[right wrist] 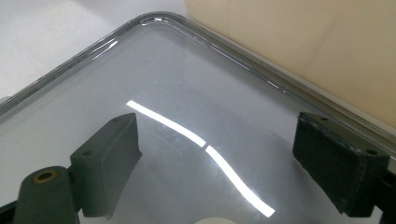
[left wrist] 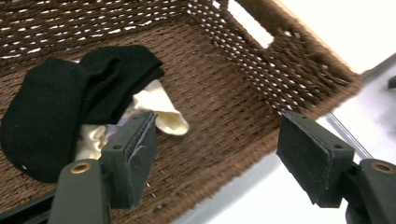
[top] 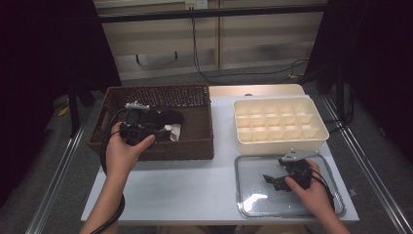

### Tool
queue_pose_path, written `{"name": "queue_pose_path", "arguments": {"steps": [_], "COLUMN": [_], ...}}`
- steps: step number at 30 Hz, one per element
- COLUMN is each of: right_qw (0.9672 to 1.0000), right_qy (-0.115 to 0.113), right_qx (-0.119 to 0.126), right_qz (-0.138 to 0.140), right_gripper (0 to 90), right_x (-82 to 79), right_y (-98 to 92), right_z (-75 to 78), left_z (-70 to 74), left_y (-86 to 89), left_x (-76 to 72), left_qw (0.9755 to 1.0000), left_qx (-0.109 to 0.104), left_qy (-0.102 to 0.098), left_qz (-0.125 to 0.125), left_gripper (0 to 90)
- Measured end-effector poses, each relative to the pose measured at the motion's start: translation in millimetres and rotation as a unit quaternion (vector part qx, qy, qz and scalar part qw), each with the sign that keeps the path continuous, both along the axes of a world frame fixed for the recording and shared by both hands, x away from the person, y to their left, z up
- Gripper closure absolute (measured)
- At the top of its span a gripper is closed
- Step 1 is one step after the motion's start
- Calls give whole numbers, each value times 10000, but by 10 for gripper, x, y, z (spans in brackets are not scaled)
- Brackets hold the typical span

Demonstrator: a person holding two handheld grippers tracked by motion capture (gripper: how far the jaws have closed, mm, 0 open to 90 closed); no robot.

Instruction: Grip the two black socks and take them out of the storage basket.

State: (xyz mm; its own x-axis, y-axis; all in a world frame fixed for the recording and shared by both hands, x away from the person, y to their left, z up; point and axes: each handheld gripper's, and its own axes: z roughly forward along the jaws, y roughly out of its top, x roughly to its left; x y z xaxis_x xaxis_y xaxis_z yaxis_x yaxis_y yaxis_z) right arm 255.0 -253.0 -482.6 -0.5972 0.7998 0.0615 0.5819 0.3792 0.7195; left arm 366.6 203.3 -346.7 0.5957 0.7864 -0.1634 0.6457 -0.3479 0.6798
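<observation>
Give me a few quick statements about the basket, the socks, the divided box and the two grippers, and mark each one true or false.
1. The black socks lie inside the brown wicker basket. True.
2. The left gripper is clamped on a black sock. False: its jaws stand open above the basket with nothing between them.
3. The cream divided box holds socks. False: its compartments look empty.
4. The right gripper hangs open over the clear lid. True.
5. A cream sock lies partly under the black ones. True.
6. The clear lid sits on top of the divided box. False: it lies flat on the table in front of the box.
</observation>
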Motion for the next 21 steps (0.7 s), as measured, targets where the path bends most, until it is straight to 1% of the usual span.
{"name": "queue_pose_path", "arguments": {"steps": [3, 5, 6, 7, 8, 10, 11, 12, 14, 15, 16, 17, 18, 19, 20, 21], "right_qw": [10000, 10000, 10000, 10000, 10000, 10000, 10000, 10000, 10000, 10000, 10000, 10000, 10000, 10000, 10000, 10000], "right_qy": [-7, -1, -5, -6, -7, -5, -1, -6, -4, -4, 2, 2, 11, 11, 11, 14], "right_qx": [-3, -1, -2, -2, -2, -2, 0, -2, 0, 1, 6, 6, 11, 21, 20, 26], "right_qz": [8, 5, 7, 7, 7, 6, 4, 6, 6, 6, -1, -1, -6, 7, 11, 6], "right_gripper": [141, 141, 141, 141, 141, 141, 141, 141, 141, 141, 141, 141, 141, 142, 141, 141], "right_x": [2, 1, 2, 2, 2, 2, 1, 2, 2, 2, 1, 1, 0, 3, 3, 3], "right_y": [-1, -1, -1, -1, -1, -1, -1, -1, -1, -2, -1, -1, -1, -3, -4, -3], "right_z": [0, 0, 0, 0, 0, 0, 0, 0, 0, 0, 0, 0, 1, 0, 0, 0], "left_z": [-31, -41, -55, -55, -68, -71, -70, -72, -74, -77, -89, -89, -93, -102, -105, -111], "left_y": [30, 35, 49, 49, 64, 74, 83, 82, 85, 85, 82, 82, 84, 83, 90, 88], "left_x": [97, 118, 164, 164, 210, 234, 272, 291, 312, 331, 372, 372, 396, 435, 457, 476], "left_qw": [10000, 9999, 9999, 9999, 9997, 9996, 9994, 9993, 9993, 9994, 9992, 9992, 9991, 9987, 9987, 9987], "left_qx": [29, 11, 78, 78, 92, 121, 159, 150, 168, 178, 225, 225, 282, 346, 374, 344], "left_qy": [22, 19, 56, 56, 106, 102, 88, 90, 83, 77, 107, 107, 116, 112, 101, 125], "left_qz": [82, 112, 141, 141, 214, 245, 305, 324, 308, 297, 310, 310, 290, 345, 319, 344], "left_gripper": [292, 302, 305, 308, 316, 323, 332, 349, 354, 380, 384, 387, 387, 404, 407, 419]}}
